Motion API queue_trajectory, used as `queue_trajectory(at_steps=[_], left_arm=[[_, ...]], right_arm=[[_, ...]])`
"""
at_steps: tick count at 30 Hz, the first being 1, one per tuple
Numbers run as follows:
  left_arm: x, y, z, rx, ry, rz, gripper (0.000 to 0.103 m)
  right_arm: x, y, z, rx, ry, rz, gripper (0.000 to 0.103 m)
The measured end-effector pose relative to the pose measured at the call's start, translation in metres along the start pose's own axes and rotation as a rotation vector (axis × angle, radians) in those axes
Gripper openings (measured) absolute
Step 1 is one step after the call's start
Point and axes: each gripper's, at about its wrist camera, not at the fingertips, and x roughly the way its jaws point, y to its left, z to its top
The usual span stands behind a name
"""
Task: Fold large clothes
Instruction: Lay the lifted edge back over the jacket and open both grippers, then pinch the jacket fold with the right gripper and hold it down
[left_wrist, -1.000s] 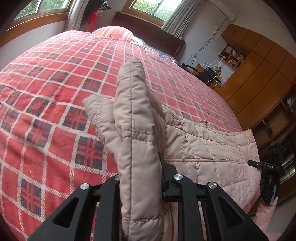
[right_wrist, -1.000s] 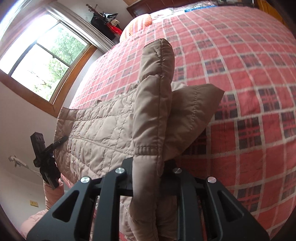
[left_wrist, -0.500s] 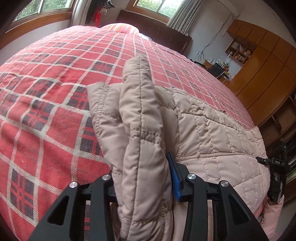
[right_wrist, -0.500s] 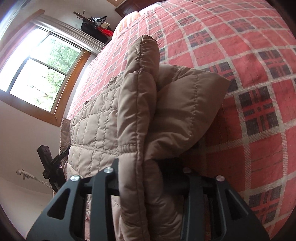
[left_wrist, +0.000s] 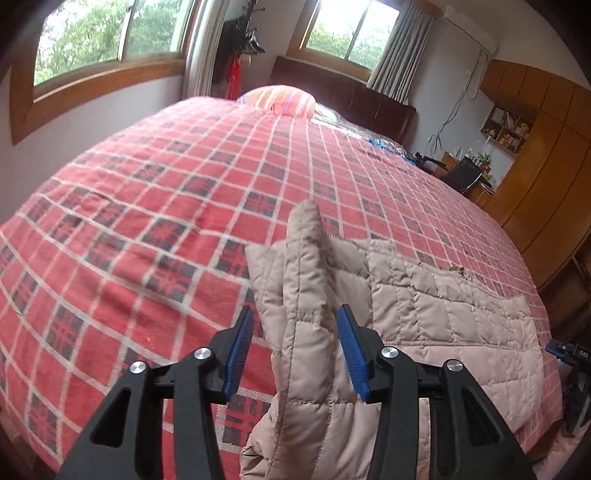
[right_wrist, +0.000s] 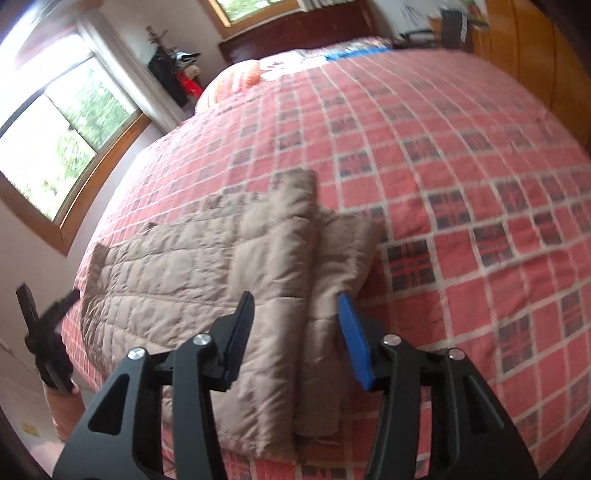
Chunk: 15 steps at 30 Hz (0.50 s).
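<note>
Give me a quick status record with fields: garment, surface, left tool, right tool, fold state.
garment: beige quilted jacket
surface: red plaid bedspread
left tool: open, jaws either side of a raised ridge of the jacket
right tool: open, jaws apart over the jacket's folded edge
fold state: jacket lies on the bed near its foot edge, edges doubled over

Your puffy tan jacket (left_wrist: 424, 314) lies folded near the foot edge of the red checked bed (left_wrist: 184, 192). It has little stitched squares all over. At each end, 1 thick fold stands up in a soft ridge, and some cloth droops over the bed's edge.
</note>
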Motion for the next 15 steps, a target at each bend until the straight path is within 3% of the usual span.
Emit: queue_trajectory(at_steps=[2, 6, 10, 15], left_arm=[[-0.013, -0.011, 0.003, 0.027, -0.014, -0.017, 0.048], [-0.019, -0.040, -0.004, 0.108, 0.015, -0.041, 0.049], [-0.006, -0.064, -0.019, 0.182, 0.068, -0.029, 0.049], [0.021, -0.063, -0.034, 0.197, 0.134, 0.009, 0.049]], right_arm=[[-0.007, 0.021, 0.002, -0.058, 0.011, 0.002, 0.034], [-0.001, 0.052, 0.000, -0.150, 0.077, -0.041, 0.031], [0.017, 0.056, -0.001, -0.172, 0.141, -0.096, 0.027], [0.045, 0.039, -0.012, -0.127, 0.207, -0.151, 0.018]])
